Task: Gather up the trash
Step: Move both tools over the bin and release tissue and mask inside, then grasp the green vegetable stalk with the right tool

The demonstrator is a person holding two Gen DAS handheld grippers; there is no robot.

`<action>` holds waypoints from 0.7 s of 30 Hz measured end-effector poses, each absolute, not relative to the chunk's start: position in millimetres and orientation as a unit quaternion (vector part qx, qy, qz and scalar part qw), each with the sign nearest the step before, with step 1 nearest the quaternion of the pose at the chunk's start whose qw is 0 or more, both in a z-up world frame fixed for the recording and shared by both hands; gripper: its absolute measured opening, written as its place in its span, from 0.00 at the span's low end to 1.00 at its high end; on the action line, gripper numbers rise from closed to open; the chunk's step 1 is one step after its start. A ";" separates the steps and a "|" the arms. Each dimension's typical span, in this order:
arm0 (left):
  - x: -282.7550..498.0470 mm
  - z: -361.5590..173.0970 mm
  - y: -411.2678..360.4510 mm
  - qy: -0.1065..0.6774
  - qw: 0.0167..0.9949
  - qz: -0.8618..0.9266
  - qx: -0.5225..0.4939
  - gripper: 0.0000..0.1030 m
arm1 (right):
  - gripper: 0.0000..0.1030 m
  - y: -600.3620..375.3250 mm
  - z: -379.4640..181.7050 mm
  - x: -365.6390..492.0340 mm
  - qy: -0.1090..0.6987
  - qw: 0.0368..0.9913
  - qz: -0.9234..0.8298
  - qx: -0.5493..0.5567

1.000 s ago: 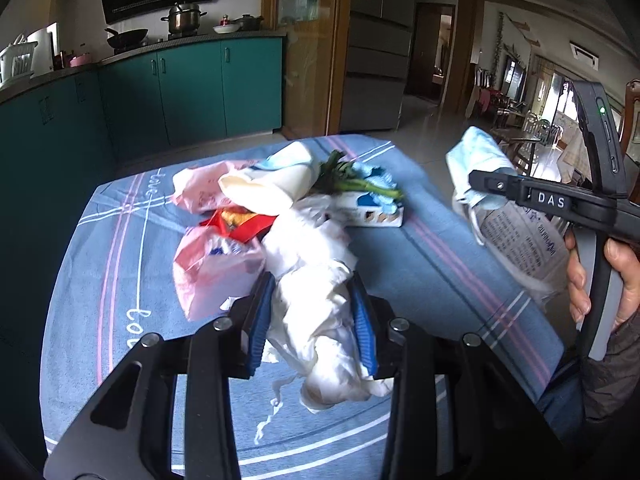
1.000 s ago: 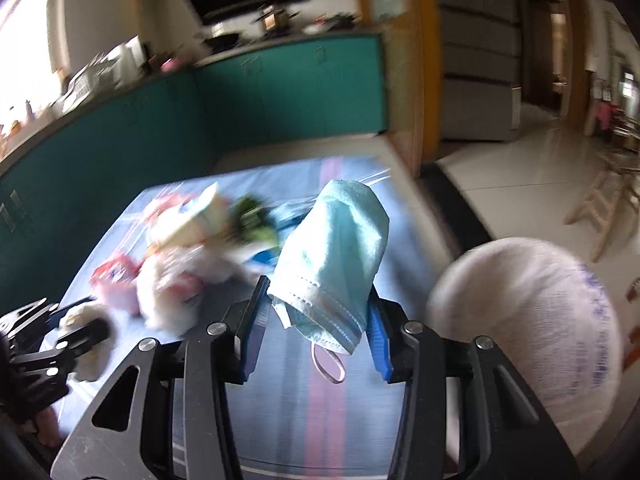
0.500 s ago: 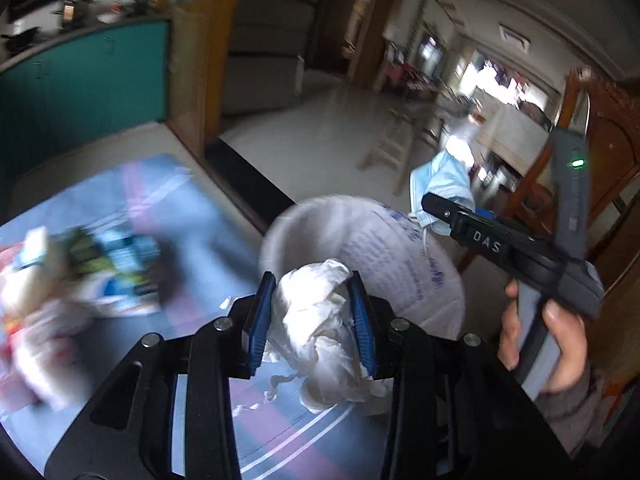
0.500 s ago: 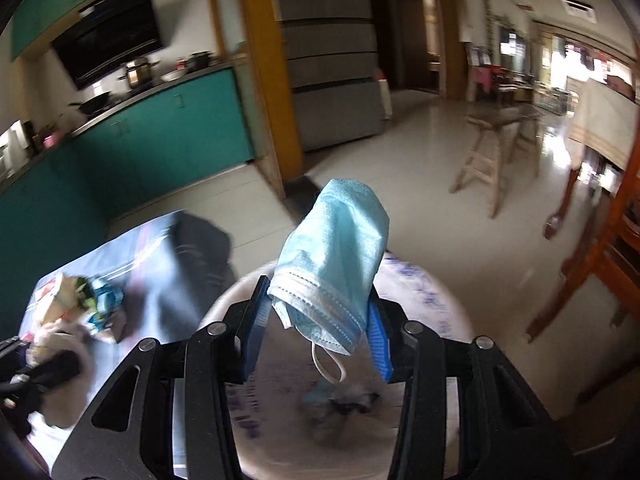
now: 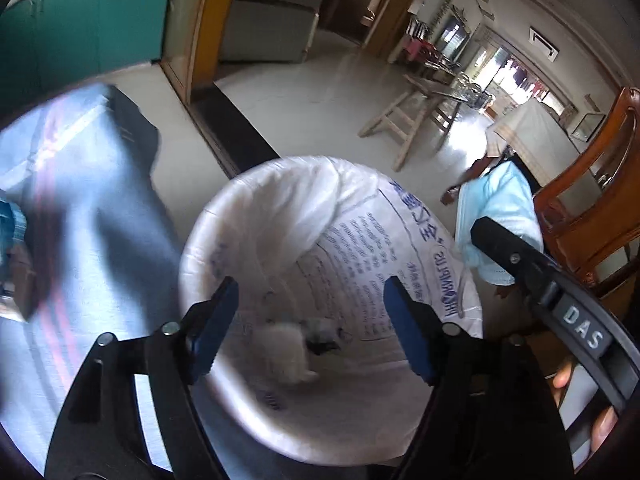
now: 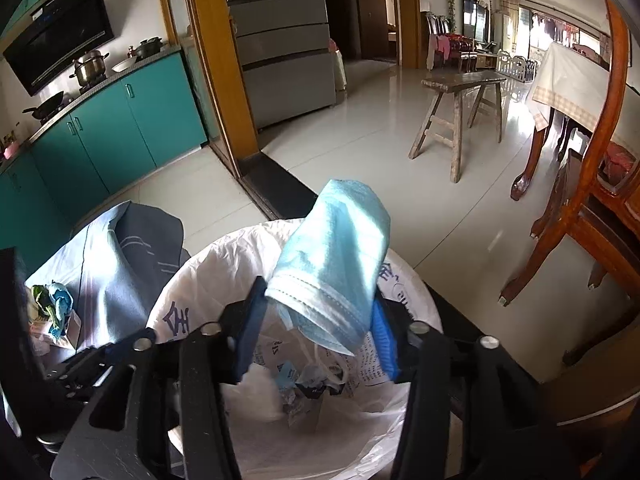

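Since the earlier frames, both claws have swung off the tabletop to the lined trash bin, and the white crumpled wad formerly gripped by the left claw now lies at the bottom of the bin, blurred in the left wrist view. The left claw is released: its blue pads stand wide apart with nothing between them, directly above the bin opening, a position consistent with a drop just completed. The right claw remains clenched on the blue face mask, which stands up from between the pads with its ear loop hanging down toward the liner. The mask is held over the near rim of the bin, probably so that opening the pads lets it fall inside rather than onto the floor. In the left wrist view the right claw enters from the right edge, and the person's right hand wraps its handle, with only the fingertips visible. Both tools point downward and forward into the bin. Remaining trash is visible on the blue striped tabletop at the left, so the task appears only partly done. Judged next step: release the mask, then return to the tabletop.
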State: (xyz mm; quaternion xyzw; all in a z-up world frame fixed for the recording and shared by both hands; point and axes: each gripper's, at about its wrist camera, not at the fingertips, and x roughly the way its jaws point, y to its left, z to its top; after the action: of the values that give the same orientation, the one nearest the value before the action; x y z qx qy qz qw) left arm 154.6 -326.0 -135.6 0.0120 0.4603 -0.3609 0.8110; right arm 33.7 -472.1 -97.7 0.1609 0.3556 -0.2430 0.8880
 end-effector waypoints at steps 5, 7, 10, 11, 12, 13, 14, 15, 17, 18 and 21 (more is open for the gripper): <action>144.3 -104.5 -270.7 0.392 0.865 -0.308 0.051 0.86 | 0.63 -452.9 -90.6 38.9 0.344 0.900 -0.216 0.161; 140.2 -93.5 -242.9 0.367 0.888 -0.268 0.072 0.87 | 0.66 -439.2 -82.8 39.5 0.324 0.913 -0.194 0.158; 133.0 -74.9 -175.8 0.307 0.931 -0.175 0.089 0.89 | 0.79 -412.5 -70.5 38.4 0.279 0.937 -0.148 0.150; 131.9 -71.7 -158.0 0.292 0.940 -0.150 0.089 0.90 | 0.83 -402.2 -67.0 38.5 0.265 0.944 -0.135 0.143; 131.0 -68.3 -136.9 0.276 0.949 -0.122 0.089 0.90 | 0.84 -391.6 -64.1 40.1 0.257 0.950 -0.121 0.133; 131.4 -66.6 -121.4 0.267 0.954 -0.102 0.089 0.91 | 0.85 -379.7 -62.0 45.6 0.261 0.952 -0.103 0.119; 132.6 -65.3 -98.7 0.256 0.960 -0.073 0.088 0.91 | 0.85 -368.0 -61.0 53.3 0.270 0.953 -0.084 0.105; 134.4 -63.8 -83.1 0.252 0.962 -0.057 0.084 0.91 | 0.85 -359.5 -60.0 59.6 0.275 0.954 -0.069 0.098; 140.8 -63.6 -51.6 0.246 0.966 -0.025 0.070 0.91 | 0.85 -332.5 -58.7 82.1 0.281 0.955 -0.007 0.099; 144.8 -66.2 -32.2 0.241 0.969 -0.004 0.053 0.91 | 0.84 -317.1 -58.5 95.0 0.283 0.953 0.024 0.102; 154.6 -76.4 7.0 0.249 0.968 0.023 -0.002 0.91 | 0.68 -264.2 -63.1 135.3 0.309 0.947 0.072 0.050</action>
State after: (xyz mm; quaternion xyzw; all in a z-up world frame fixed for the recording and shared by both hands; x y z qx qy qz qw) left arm 154.6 7.0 -76.4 -0.0023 0.2495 0.0226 0.9681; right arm 135.3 -264.2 -63.1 0.0504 0.3092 0.0723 0.9469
